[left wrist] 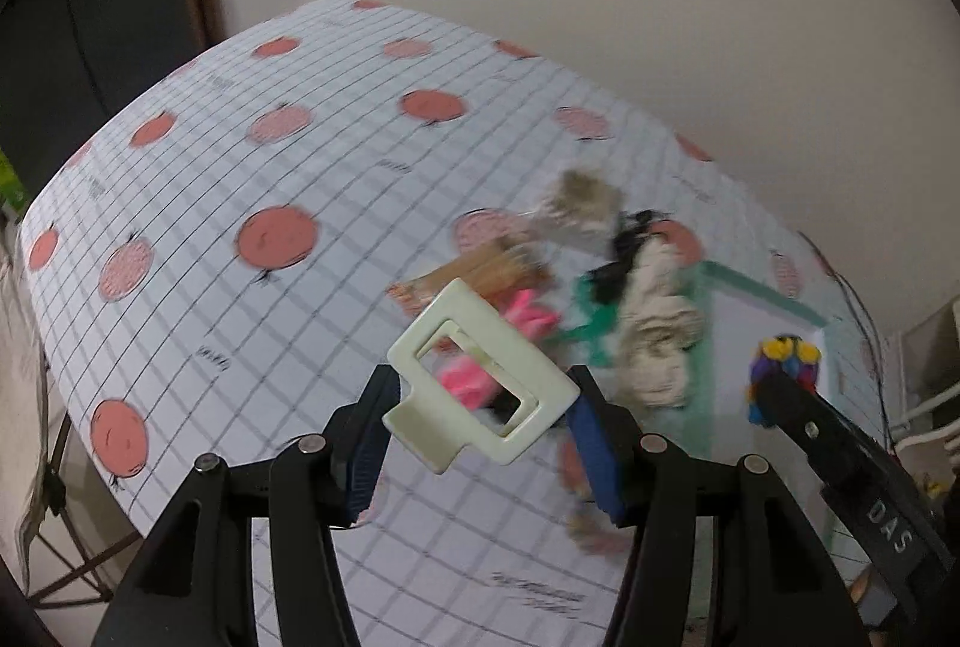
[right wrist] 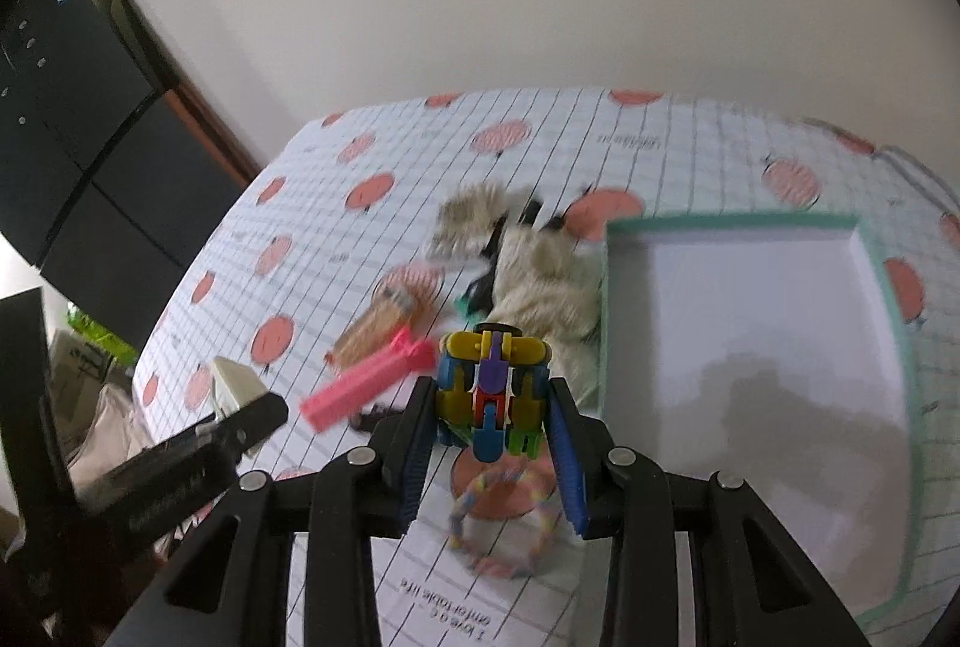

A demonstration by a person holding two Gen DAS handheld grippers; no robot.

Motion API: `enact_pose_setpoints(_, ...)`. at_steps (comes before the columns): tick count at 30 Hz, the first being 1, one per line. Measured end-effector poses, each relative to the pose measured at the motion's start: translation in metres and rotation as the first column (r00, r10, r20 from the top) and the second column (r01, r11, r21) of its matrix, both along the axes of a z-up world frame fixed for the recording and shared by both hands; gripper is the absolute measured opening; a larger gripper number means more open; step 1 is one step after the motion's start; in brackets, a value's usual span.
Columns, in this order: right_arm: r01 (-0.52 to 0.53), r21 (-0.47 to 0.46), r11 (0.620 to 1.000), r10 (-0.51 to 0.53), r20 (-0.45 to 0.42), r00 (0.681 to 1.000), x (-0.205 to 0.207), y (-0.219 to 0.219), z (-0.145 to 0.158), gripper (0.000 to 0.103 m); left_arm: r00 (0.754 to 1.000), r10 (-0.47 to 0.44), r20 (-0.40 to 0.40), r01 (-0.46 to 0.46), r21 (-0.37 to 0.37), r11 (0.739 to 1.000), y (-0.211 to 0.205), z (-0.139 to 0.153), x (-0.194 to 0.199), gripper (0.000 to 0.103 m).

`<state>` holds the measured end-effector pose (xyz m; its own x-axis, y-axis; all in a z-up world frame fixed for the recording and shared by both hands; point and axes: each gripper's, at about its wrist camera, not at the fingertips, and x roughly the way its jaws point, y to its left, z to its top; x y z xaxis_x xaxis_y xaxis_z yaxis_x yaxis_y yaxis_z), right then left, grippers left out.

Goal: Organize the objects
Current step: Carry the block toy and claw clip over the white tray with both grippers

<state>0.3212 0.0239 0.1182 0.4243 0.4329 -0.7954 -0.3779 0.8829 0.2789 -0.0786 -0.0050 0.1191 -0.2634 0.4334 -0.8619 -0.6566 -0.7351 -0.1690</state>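
Both grippers loaded, tray ahead.
Right gripper (right wrist: 493, 401) clamps the multicoloured block toy (right wrist: 492, 386); left gripper (left wrist: 480, 410) clamps the cream hair claw clip (left wrist: 480, 377); carry each over the green-rimmed tray (right wrist: 888, 299) before releasing.

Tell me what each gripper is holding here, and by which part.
Left gripper grips the cream rectangular plastic hair claw clip by its lower end. Right gripper clamps the multicoloured plastic-link toy by its two sides.

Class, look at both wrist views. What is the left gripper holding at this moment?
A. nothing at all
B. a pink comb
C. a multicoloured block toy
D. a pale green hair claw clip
D: in the left wrist view the left gripper has its blue pads closed on the pale green hair claw clip, while the multicoloured block toy sits in the right gripper.
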Motion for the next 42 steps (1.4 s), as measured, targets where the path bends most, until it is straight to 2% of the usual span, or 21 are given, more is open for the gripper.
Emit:
enact_pose_setpoints(2, 0.023, 0.027, 0.999, -0.023, 0.002, 1.0, 0.006, -0.007, 0.01, 0.038, 0.999, -0.032, 0.0, 0.032, 0.01, 0.999, 0.011, 0.007, 0.008, 0.058)
enact_pose_setpoints(6, 0.069, 0.026, 0.997, -0.071, 0.066, 0.995, 0.018, -0.024, 0.03, 0.038, 0.996, -0.087, -0.007, 0.087, 0.027, 0.996, 0.038, 0.023, 0.022, 0.058)
enact_pose_setpoints(8, 0.114, 0.053, 0.992, -0.118, 0.082, 0.99, 0.025, -0.04, 0.037, 0.038, 0.993, -0.116, -0.007, 0.116, 0.035, 0.993, 0.051, 0.028, 0.028, 0.058)
enact_pose_setpoints(18, 0.3, 0.062, 0.952, -0.305, 0.114, 0.945, 0.059, -0.104, 0.035, 0.038, 0.968, -0.249, -0.015, 0.249, 0.036, 0.968, 0.123, 0.033, 0.071, 0.058)
enact_pose_setpoints(23, 0.339, 0.056, 0.939, -0.343, 0.096, 0.934, 0.073, -0.127, 0.02, 0.038, 0.955, -0.297, -0.009, 0.297, 0.01, 0.955, 0.156, 0.02, 0.084, 0.058)
enact_pose_setpoints(27, 0.363, 0.045, 0.931, -0.365, 0.067, 0.928, 0.082, -0.14, 0.007, 0.039, 0.933, -0.359, -0.008, 0.359, -0.013, 0.933, 0.179, -0.001, 0.1, 0.058)
enact_pose_setpoints(32, 0.365, 0.025, 0.931, -0.366, 0.048, 0.929, 0.091, -0.148, -0.007, 0.039, 0.912, -0.409, 0.013, 0.409, -0.027, 0.912, 0.191, -0.019, 0.114, 0.058)
enact_pose_setpoints(36, 0.368, 0.03, 0.929, -0.368, -0.007, 0.93, 0.095, -0.152, -0.026, 0.039, 0.883, -0.468, -0.032, 0.466, -0.06, 0.883, 0.199, -0.032, 0.124, 0.058)
enact_pose_setpoints(39, 0.383, 0.025, 0.924, -0.381, -0.049, 0.923, 0.1, -0.156, -0.041, 0.039, 0.881, -0.473, -0.024, 0.47, -0.078, 0.879, 0.202, -0.046, 0.122, 0.058)
enact_pose_setpoints(42, 0.393, 0.025, 0.919, -0.39, -0.087, 0.917, 0.104, -0.159, -0.051, 0.039, 0.863, -0.504, -0.026, 0.5, -0.095, 0.861, 0.205, -0.057, 0.122, 0.058)
